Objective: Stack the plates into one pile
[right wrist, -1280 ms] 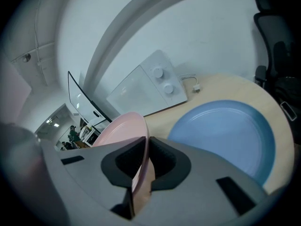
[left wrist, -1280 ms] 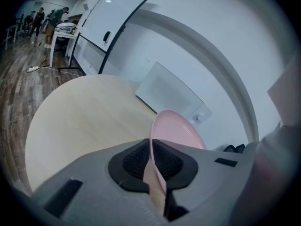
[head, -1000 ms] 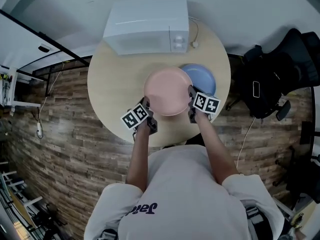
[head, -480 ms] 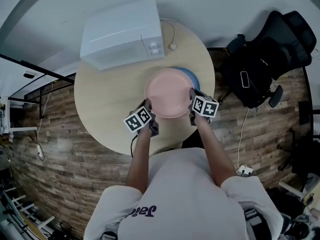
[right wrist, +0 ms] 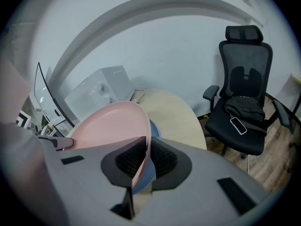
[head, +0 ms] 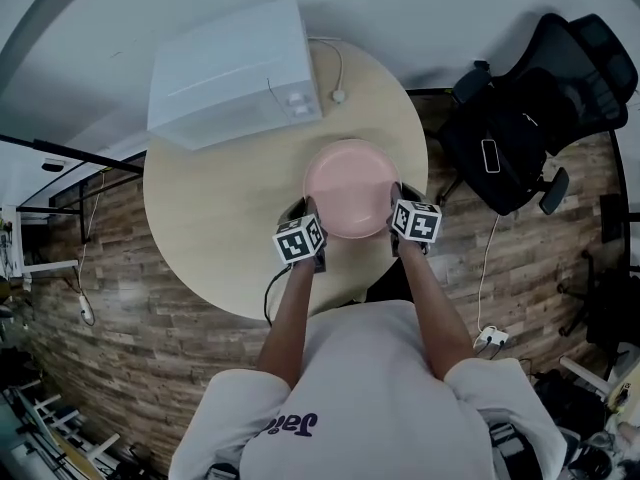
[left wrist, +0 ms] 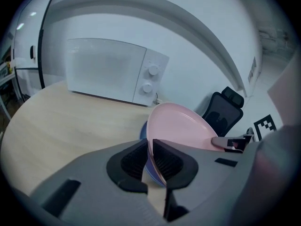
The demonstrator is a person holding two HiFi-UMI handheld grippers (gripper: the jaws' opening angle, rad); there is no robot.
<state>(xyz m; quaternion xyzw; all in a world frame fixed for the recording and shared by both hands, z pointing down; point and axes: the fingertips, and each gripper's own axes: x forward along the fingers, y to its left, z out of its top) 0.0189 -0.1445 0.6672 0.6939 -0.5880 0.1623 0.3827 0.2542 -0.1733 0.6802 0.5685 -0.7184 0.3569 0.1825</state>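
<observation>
Round table (head: 215, 213), pink plate (head: 350, 188) pinched at edges

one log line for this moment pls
left gripper: shut on pink plate | right gripper: shut on pink plate | blue plate: under it

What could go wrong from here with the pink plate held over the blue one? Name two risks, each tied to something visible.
1. The left gripper and right gripper each pinch only the thin rim of the pink plate, on opposite sides. If either slips, it may tip onto the blue plate.
2. In the head view the pink plate hides the blue one, so it may land off-centre.
</observation>
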